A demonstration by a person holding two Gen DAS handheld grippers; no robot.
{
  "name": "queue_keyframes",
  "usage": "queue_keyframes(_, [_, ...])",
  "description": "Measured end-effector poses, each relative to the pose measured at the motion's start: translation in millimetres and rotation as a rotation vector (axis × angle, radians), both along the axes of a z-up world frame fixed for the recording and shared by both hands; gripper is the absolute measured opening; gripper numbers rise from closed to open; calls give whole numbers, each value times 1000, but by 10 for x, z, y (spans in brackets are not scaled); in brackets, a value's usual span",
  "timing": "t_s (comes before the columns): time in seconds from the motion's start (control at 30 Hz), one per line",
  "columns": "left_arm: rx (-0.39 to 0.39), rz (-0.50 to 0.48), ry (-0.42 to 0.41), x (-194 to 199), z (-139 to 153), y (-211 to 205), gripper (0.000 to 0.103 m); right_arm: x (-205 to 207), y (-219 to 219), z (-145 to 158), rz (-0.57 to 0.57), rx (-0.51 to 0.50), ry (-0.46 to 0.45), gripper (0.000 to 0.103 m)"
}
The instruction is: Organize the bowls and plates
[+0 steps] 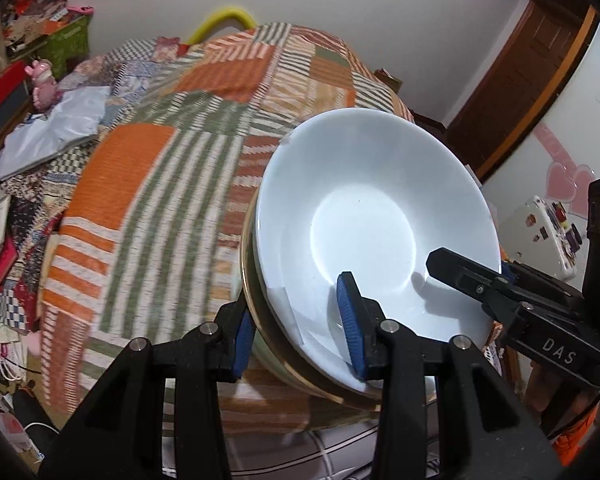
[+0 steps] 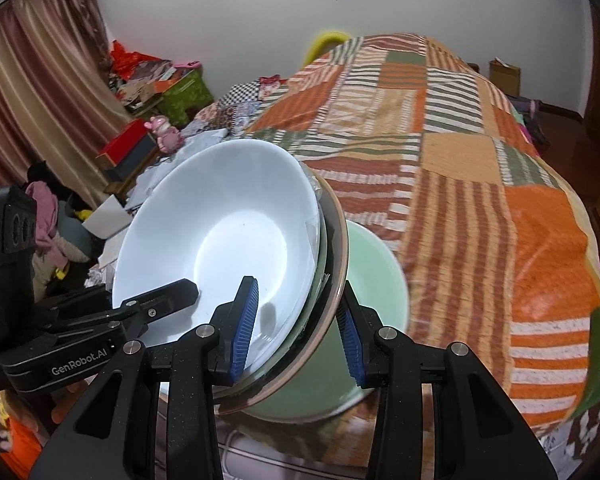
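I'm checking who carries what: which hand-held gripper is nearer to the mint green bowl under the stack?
Right. The right hand-held gripper clamps the stack's rim with its outer finger against the green bowl. The left hand-held gripper grips the opposite rim.

White wall point(image 2: 420, 8); patchwork quilt point(image 2: 480, 184) over bed; striped curtain point(image 2: 28, 92); wooden door point(image 1: 532, 64).

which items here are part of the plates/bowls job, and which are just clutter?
In the job:
- white bowl, top of the stack
- gold-rimmed plate under it
- green bowl at the bottom
- left gripper and right gripper, both clamped on the stack's rim

Lying about:
- patchwork quilt
- pink toy
- red box
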State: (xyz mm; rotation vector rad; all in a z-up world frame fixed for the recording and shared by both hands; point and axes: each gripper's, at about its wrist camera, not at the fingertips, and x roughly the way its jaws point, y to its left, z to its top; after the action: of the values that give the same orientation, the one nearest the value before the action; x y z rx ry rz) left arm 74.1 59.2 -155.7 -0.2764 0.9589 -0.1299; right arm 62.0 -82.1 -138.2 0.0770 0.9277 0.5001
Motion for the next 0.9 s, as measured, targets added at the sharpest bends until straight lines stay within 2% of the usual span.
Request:
queue_keyframes(0.23, [-5,-30,43,132,-152,-143,39,51,-93,-138,-24,2,46,36])
queue_keyframes(0.53, [-18,-35,101,256,-378,-123,39,109,-139,-344,-28,-1,96,36])
queue_keyframes(0.67, [3,-51,62,243,-348,-164,39,71,-175,-379,-15,-8,80,36])
queue_keyframes(0.9, [6,-40,49,200,-313,-123,40,-6,-323,-202,-50,-41,21,39])
